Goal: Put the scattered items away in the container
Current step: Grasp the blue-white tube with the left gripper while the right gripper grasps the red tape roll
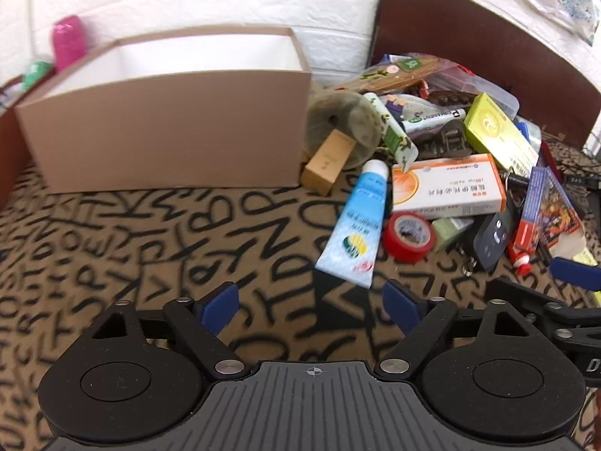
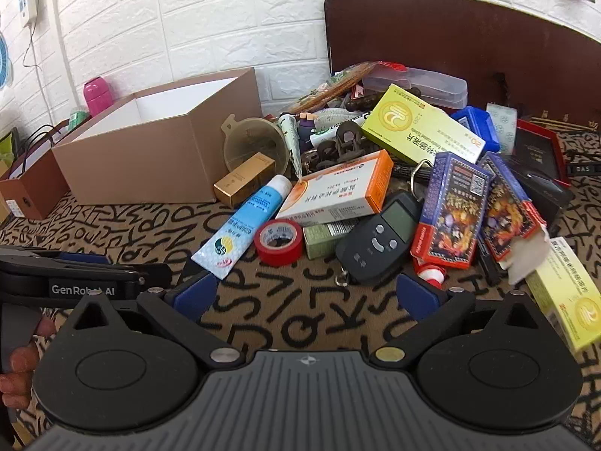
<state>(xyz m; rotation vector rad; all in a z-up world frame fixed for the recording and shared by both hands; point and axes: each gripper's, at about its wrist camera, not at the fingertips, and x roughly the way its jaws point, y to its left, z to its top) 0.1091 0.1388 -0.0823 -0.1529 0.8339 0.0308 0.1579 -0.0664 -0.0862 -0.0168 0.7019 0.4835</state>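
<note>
Both claws, the left gripper (image 1: 311,302) and right gripper (image 2: 306,293), gape empty above bare patterned cloth (image 1: 150,233). The cardboard box (image 1: 161,131) sits open left of the pile, its near wall beside a blue tube (image 1: 357,221).

The box (image 2: 150,150) stands left of the heaped items; the tube (image 2: 244,221) and tape roll (image 2: 278,241) lie before them

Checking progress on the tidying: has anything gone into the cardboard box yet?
Seemingly not. The cardboard box is open-topped and shows only bare white inner walls; its floor is hidden, so small items cannot be ruled out.
</note>
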